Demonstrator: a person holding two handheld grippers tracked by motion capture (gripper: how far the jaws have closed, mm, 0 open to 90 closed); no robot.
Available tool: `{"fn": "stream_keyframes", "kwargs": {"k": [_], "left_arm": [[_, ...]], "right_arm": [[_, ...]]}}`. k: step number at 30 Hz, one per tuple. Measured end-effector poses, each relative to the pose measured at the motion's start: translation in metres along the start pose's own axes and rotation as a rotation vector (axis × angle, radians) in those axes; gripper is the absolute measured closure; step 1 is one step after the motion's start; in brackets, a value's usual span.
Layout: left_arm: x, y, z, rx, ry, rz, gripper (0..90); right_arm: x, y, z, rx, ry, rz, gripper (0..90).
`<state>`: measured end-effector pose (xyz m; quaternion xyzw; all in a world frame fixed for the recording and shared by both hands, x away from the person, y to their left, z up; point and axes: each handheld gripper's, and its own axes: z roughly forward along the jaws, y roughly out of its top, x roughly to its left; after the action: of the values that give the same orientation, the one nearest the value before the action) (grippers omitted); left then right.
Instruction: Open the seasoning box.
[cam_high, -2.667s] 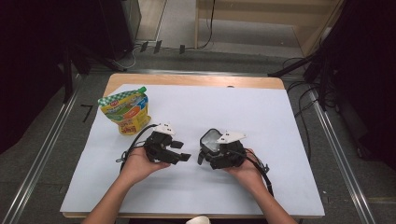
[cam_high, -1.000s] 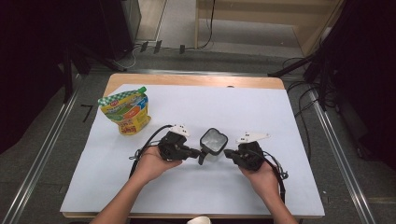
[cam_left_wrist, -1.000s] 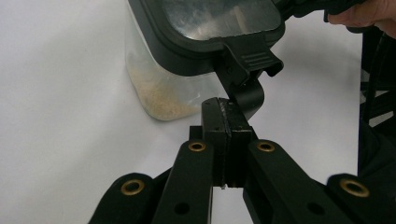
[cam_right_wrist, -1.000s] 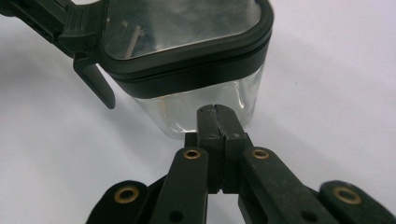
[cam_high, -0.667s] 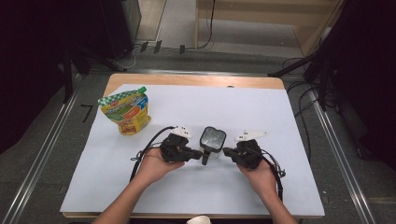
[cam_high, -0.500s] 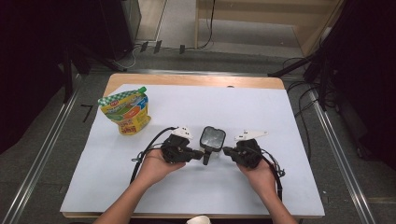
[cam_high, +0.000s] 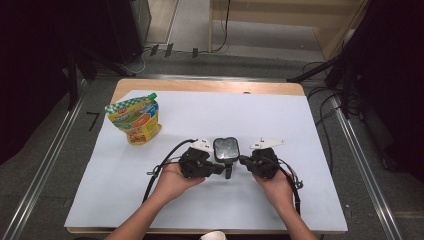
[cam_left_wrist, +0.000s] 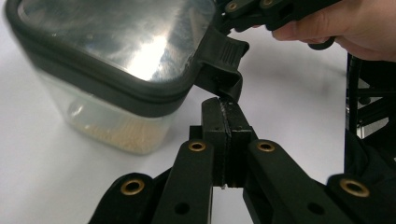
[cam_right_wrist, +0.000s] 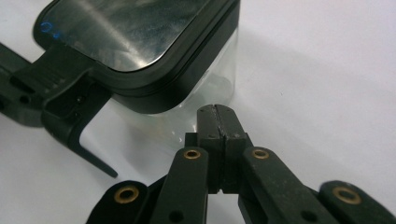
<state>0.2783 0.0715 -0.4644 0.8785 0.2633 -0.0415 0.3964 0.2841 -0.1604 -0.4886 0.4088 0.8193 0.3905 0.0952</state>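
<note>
You have both tools at the small clear food container (cam_high: 226, 150), which stands on the white-covered desk (cam_high: 310, 130) near its front middle, between your two hands. The left tool (cam_high: 220, 169) is shut with nothing between its pads, its tip just under the black latch flap (cam_left_wrist: 223, 70) on its side of the lid. The right tool (cam_high: 243, 160) is also shut and empty, its tip against the clear wall below the lid's rim in the right gripper view.

Judging from this, the container is not yet open: the black-rimmed lid (cam_right_wrist: 140, 42) sits flat on the body, though the latch (cam_right_wrist: 74, 112) seen in the right gripper view hangs swung out and looks released. Freeing the remaining flap and lifting the lid appear to be left. Pale grains lie at the bottom.

The spouted pouch (cam_high: 135, 119) at the far left carries a red logo and colourful print, too small to read.
</note>
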Motion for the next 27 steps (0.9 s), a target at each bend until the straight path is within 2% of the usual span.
{"fn": "stream_keyframes", "kwargs": {"k": [4, 8, 11, 13, 17, 22, 27], "left_arm": [[-0.003, 0.001, 0.005, -0.002, -0.018, -0.004, 90.0], [-0.001, 0.001, 0.003, -0.003, -0.041, -0.01, 90.0], [0.001, 0.002, -0.005, -0.001, -0.06, -0.029, 88.7], [0.003, 0.002, -0.01, 0.022, -0.089, -0.058, 85.4], [0.004, 0.003, -0.022, 0.036, -0.058, -0.029, 84.7], [0.011, 0.003, -0.035, 0.014, -0.045, -0.035, 81.4], [0.02, 0.004, -0.047, 0.014, -0.015, -0.029, 70.2]], "right_arm": [[0.001, 0.0, 0.001, 0.0, -0.004, -0.005, 90.0], [-0.002, 0.0, -0.001, -0.002, 0.012, -0.009, 90.0], [0.0, 0.001, -0.01, -0.006, 0.014, -0.002, 90.0], [0.001, 0.001, -0.015, -0.014, 0.019, -0.004, 90.0], [0.008, -0.001, -0.028, -0.017, 0.039, -0.019, 90.0], [0.016, -0.005, -0.038, -0.007, 0.068, -0.013, 90.0], [0.028, -0.011, -0.048, -0.008, 0.102, -0.011, 90.0]]}}
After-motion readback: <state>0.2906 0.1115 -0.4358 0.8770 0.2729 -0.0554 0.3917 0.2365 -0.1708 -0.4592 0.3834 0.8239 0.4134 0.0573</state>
